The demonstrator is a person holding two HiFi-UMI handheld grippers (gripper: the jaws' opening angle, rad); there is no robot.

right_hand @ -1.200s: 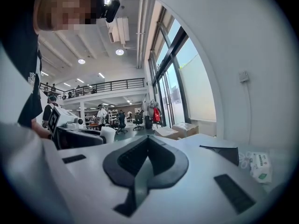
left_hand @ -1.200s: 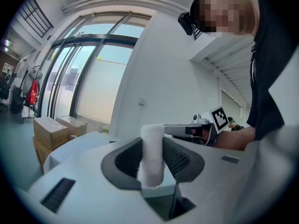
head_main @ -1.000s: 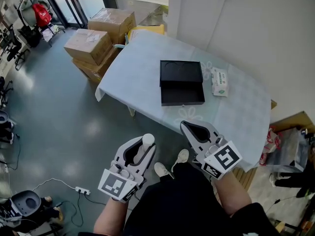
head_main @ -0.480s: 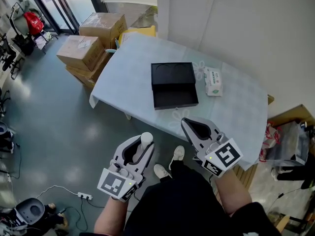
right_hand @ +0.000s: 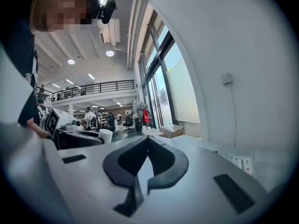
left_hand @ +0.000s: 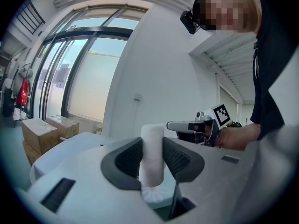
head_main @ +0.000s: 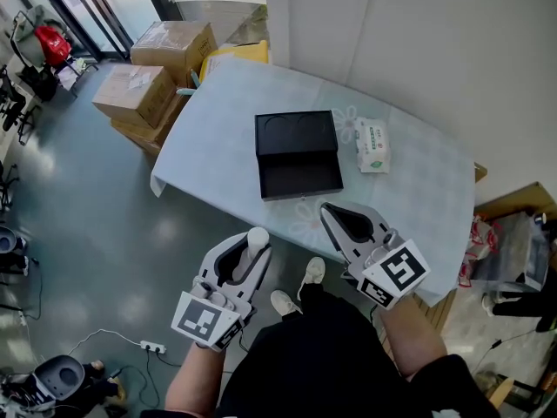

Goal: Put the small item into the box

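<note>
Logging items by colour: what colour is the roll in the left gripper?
The roll is white, clearest in the left gripper view.

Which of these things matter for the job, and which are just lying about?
For the job: small white cylinder, clamped in the jaws of the left gripper; open black box on the pale blue tablecloth.
Lying about: white wipes packet beside the box; brown cardboard boxes on the floor.

Your desk (head_main: 209,146) has a pale blue cloth over it. In the head view, a wipes packet (head_main: 372,145) lies flat on it at about 2 o'clock. Stacked cardboard boxes (head_main: 130,94) sit on the floor at 10 o'clock, with a red bag (head_main: 50,43) further out. There's a white power strip (head_main: 153,347) at 7 o'clock.
</note>
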